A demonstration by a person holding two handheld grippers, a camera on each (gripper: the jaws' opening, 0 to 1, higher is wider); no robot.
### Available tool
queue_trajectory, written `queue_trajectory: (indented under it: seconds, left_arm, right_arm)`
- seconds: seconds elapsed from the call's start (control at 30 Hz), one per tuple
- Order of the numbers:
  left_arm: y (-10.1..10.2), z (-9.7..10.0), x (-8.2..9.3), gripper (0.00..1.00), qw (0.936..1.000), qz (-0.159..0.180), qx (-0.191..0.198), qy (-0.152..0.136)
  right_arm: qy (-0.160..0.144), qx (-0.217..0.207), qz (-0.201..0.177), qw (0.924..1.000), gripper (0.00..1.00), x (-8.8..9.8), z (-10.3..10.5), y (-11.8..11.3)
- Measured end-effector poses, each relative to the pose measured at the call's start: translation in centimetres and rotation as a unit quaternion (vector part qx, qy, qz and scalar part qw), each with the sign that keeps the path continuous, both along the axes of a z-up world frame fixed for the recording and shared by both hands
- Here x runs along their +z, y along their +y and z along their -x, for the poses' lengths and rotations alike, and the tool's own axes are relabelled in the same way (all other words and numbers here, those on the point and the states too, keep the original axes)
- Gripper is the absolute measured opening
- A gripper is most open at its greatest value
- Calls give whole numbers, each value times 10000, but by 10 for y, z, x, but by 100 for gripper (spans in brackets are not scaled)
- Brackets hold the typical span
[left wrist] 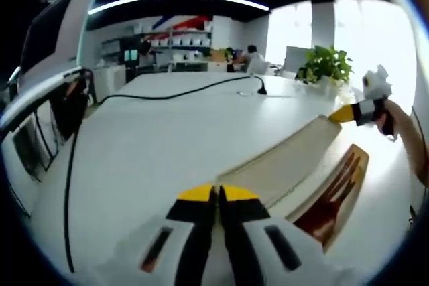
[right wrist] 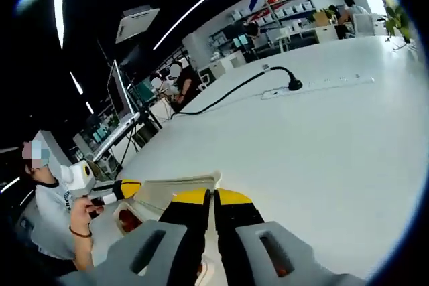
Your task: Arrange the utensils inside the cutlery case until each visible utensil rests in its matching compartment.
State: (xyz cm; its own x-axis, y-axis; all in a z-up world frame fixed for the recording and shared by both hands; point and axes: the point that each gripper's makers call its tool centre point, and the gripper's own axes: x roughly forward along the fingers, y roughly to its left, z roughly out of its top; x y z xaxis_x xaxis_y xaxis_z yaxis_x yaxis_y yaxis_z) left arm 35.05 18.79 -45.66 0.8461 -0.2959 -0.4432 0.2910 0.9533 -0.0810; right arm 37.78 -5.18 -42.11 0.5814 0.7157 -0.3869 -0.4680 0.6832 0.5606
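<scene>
**Cutlery case on white bench, both grippers closed**

Left gripper: fingers together, empty, at 6 o'clock. Cutlery case: beige, on the bench, at 4 o'clock just past the fingers; dark utensils in its near compartment. Right gripper: fingers together, empty, over the case's rim. Black cable at 12 o'clock.

My left tool sits low over the white table, its yellow-tipped jaws pressed together with nothing between them. Just to its right lies the cutlery case, with brown utensils in its near-right compartment. At the far right I see the right tool held in a hand. A black cable runs across the far table, near a potted plant.
</scene>
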Motion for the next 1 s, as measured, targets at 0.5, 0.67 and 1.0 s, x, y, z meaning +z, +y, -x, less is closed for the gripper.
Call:
queue_trajectory:
  seconds: [0.5,0.67,1.0]
  left_arm:
    - [6,2,1,3,9998,-85,185,-66]
    - [5,3,1,4,9998,-10,189,-60]
    - [2,3,3,11,9997,177,156,-72]
  right_arm:
    - [644,-103,-1453,9872,1,10,-8,8]
    - [659,-103,-1712,9830,1,17,5,16]
    - [245,133,-1807,9831,1,46,21,32]
